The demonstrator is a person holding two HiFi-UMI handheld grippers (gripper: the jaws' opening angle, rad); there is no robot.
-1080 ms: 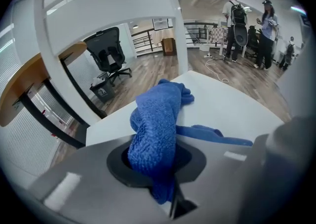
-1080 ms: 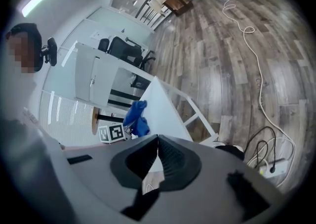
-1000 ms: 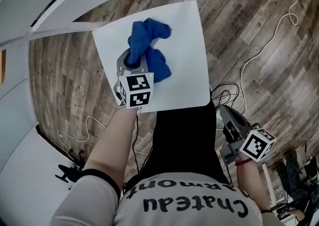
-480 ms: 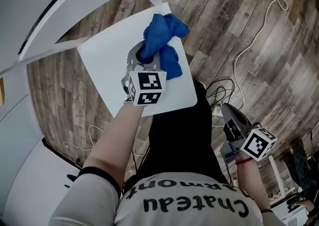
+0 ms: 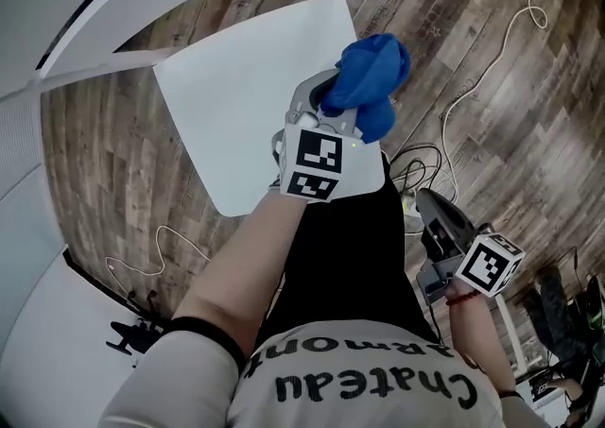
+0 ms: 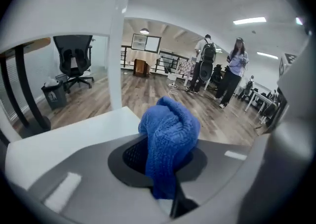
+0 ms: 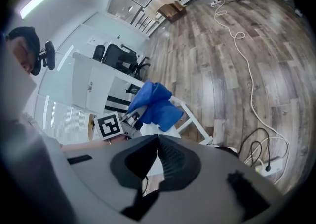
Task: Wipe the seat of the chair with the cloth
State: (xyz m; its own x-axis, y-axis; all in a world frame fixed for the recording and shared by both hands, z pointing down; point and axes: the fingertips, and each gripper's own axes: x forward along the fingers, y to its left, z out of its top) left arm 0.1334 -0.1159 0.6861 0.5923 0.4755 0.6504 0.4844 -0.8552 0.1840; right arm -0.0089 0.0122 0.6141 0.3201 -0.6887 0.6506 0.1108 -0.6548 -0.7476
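One cloth point(image 6: 170, 134), pinched tight in left gripper point(image 6: 165, 171)

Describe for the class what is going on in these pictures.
A person holds a gripper in each hand. The left gripper is shut on a bunched blue cloth at the edge of the white chair seat, partly overhanging it. The right gripper is shut and empty, held low at the person's side, away from the chair.

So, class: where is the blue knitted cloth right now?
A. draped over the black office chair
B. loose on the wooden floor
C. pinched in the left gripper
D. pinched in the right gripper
C: the blue knitted cloth sits clamped between the jaws of the left gripper, at the edge of the white seat.
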